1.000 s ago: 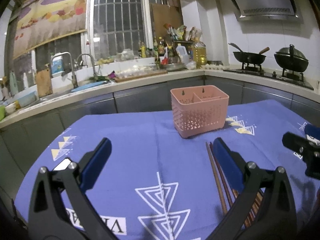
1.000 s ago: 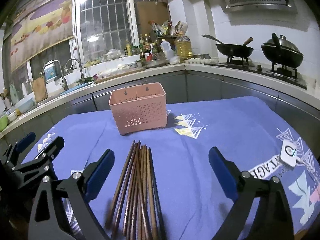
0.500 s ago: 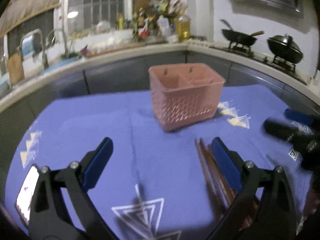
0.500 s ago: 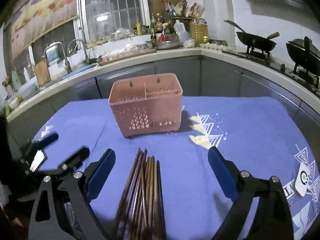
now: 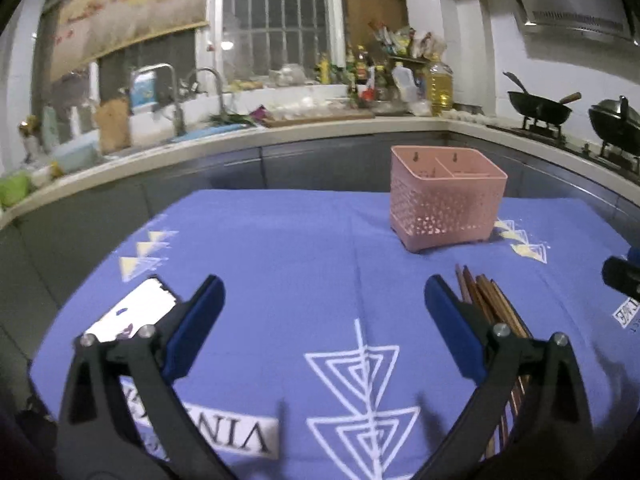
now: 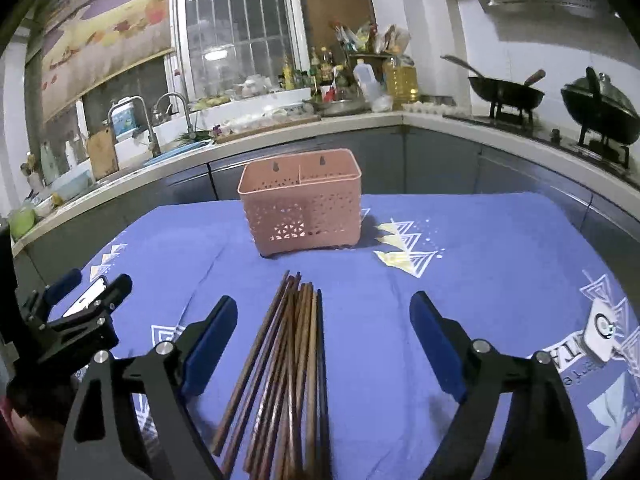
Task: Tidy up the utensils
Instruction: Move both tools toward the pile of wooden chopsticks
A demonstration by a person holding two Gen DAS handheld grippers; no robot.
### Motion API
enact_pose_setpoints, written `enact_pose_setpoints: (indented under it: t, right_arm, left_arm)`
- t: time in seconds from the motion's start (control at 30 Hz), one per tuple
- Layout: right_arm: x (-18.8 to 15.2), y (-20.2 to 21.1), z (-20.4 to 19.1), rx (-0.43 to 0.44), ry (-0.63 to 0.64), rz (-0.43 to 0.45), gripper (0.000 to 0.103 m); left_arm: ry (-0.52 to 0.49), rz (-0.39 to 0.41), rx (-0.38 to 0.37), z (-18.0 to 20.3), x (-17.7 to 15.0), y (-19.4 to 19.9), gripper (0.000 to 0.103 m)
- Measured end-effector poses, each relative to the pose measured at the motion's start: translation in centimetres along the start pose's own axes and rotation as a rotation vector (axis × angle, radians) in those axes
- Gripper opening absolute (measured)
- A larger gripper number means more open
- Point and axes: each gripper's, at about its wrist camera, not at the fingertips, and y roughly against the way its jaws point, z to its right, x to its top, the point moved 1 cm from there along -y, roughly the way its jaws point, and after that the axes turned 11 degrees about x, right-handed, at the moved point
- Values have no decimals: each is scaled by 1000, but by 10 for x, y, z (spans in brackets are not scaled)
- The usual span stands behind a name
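Purple tablecloth (image 5: 280,248) lettering, perhaps "VINTAGE"; both claws, left (image 5: 322,320) and right (image 6: 322,344), spread apart, empty.

Brown wooden chopsticks (image 6: 288,364) bundled flat on cloth, pink two-compartment holder (image 6: 302,202) upright beyond

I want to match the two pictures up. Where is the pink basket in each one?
Left wrist view: the pink basket stands right of the middle, at the far end of the blue tablecloth.
Right wrist view: the pink basket stands near the middle, just beyond the tips of the chopsticks.
Shared landmark: the yellow triangle print on the cloth, just right of the basket.
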Motion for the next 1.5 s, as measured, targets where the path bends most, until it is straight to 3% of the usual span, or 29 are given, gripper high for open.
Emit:
enact_pose_setpoints:
  t: [0.1,0.47,0.73,1.5]
  right_arm:
    - [-6,12,1,36,-19,-2,87]
    - [-24,45,14,57,-62,32,80]
    - [-20,28,29,54,-89,0,70]
    - [-12,-6,39,53,-84,-49,68]
  left_arm:
    - [40,-20,-23,0,-3,17,97]
    - [-32,-27,-19,26,1,47,97]
    - [-52,-70,-9,37,1,25,97]
    - [-103,-124,-22,61,2,-23,97]
